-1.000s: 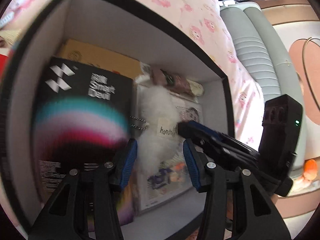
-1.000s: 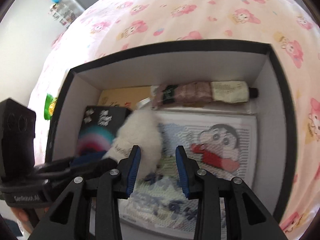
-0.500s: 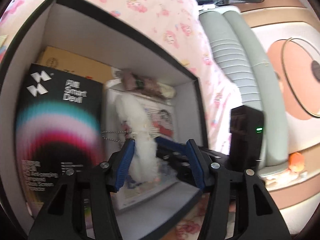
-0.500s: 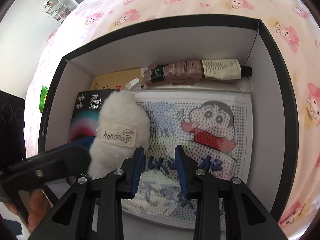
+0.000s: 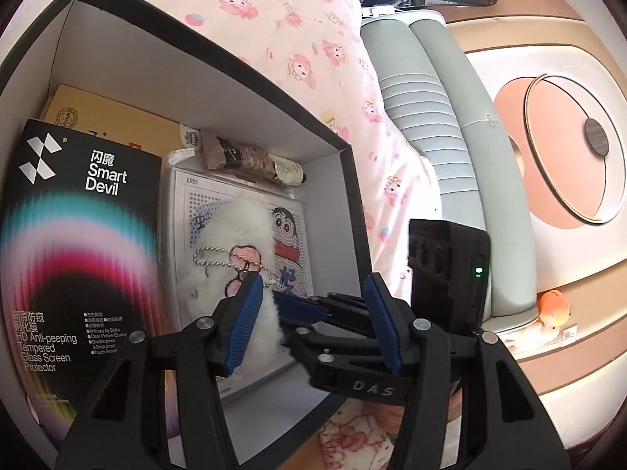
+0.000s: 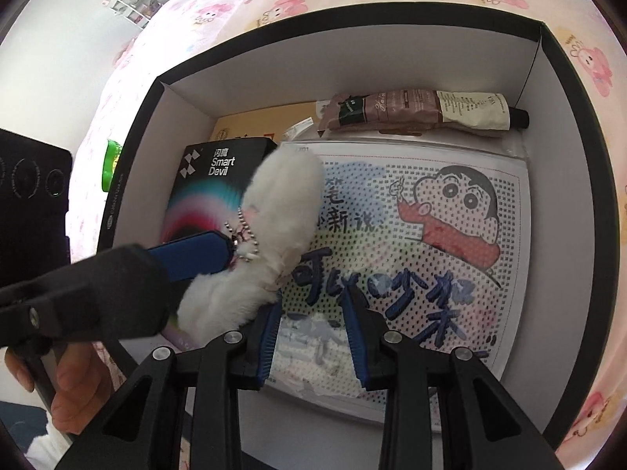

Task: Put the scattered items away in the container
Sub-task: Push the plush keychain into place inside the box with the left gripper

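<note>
A black box with white inner walls [image 5: 203,58] [image 6: 564,125] sits on a pink printed bedsheet. A white fluffy keychain toy [image 5: 235,243] [image 6: 274,227] with a bead chain lies inside it on a cartoon bead sheet [image 6: 431,235] [image 5: 290,231]. My left gripper [image 5: 309,321] is open just above the toy's near end; its blue finger [image 6: 192,250] touches the toy in the right wrist view. My right gripper [image 6: 313,333] is open and empty over the sheet, right beside the toy.
In the box also lie a black Smart Devil screen-protector box [image 5: 78,235] [image 6: 211,188], a tan box [image 5: 113,125] under it and a brown tube [image 6: 419,111] [image 5: 247,156] along the far wall. A grey headboard [image 5: 423,117] borders the bed.
The toy has turned over and now lies flat on the bead sheet with its chain side up. My left gripper's jaws have spread and pulled back from it. The right gripper stayed close by.
</note>
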Demonstrator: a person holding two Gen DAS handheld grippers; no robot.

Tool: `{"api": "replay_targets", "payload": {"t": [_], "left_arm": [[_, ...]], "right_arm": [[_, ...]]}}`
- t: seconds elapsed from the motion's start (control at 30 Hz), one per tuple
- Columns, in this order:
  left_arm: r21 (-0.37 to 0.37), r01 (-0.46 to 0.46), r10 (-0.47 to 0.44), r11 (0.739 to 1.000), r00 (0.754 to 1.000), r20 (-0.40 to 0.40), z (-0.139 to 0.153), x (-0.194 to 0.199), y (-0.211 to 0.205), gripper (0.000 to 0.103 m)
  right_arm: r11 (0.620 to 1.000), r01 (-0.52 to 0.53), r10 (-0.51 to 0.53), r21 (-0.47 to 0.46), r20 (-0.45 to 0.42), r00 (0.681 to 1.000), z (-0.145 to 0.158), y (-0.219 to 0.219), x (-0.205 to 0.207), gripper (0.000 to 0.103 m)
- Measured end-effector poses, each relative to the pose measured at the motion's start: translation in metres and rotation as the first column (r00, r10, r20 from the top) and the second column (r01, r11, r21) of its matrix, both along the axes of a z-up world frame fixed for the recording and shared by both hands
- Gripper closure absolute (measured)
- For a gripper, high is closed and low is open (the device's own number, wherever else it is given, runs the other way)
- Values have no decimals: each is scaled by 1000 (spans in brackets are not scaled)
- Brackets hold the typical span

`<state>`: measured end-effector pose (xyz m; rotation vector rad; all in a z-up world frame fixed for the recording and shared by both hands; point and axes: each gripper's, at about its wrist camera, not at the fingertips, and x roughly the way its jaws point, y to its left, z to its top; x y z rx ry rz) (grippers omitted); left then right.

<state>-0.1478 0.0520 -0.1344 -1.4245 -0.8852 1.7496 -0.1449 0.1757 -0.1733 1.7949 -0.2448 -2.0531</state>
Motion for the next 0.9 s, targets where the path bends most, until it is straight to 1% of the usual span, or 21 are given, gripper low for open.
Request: {"api": "replay_targets", "payload": {"t": [0.03,0.07,0.13,0.2,0.27,0.33,0.37,0.4,0.47,0.5,0.57,0.6,0.63,0.7,0.73,0.83,0.87,0.9], "left_arm": [[-10,8,-8,1000,1000,9,-2,0,2,49],[-2,17,-17,1000,1000,21,-2,1,0,49],[22,27,-28,999,999,40,-3,2,-1,47],[9,15,-15,1000,999,31,-1,1,-3,47],[32,-11,10,999,1000,17,1,0,-6,47],[45,-31,31,999,999,11,3,0,-10,47],[33,-44,44,999,999,7,2,0,-11,47],[13,-53,53,999,999,4,1,-1,-11,47],[-15,-62,62,998,998,12,-1,-1,-12,47],[-17,-61,62,998,998,20,-3,-1,-12,47],[-21,-63,64,998,998,25,-4,-2,-12,47],[-29,-65,65,997,998,21,-4,-2,-11,47],[-40,-65,66,997,998,14,-3,-2,-10,47],[-62,-64,64,996,998,1,-3,-2,-9,47],[-69,-62,62,996,998,-1,-3,-2,-8,47],[-79,-63,64,995,998,6,-5,-2,-7,47],[-85,-68,69,994,998,6,-5,-3,-7,47],[-90,-71,72,993,997,4,-5,-3,-7,47]], "right_arm": [[1000,15,-15,12,-8,1000,2,3,1,74],[999,37,-37,13,-14,999,4,7,1,74],[995,97,-97,-15,-17,995,7,20,4,74],[992,127,-128,-24,-31,991,11,30,6,74],[986,148,-151,-71,-41,988,16,36,8,73],[981,139,-145,-138,-32,989,19,37,9,73],[979,127,-134,-157,-30,991,22,35,10,72],[981,113,-119,-155,-30,993,21,31,10,71],[990,103,-107,-97,-34,994,24,30,2,71],[992,111,-113,-65,-34,993,21,28,2,71],[992,122,-123,-31,-25,992,19,28,-1,71],[992,126,-126,-25,-22,992,17,28,-2,71],[992,128,-128,-24,-19,992,17,37,-2,71],[992,127,-127,-30,-10,992,11,32,-3,61],[991,123,-123,-47,5,992,9,31,-3,59],[989,99,-91,-110,74,993,-5,22,-5,60],[990,76,-67,-117,74,995,-5,17,-4,62],[992,50,-43,-113,59,997,-4,12,-2,68]]}}
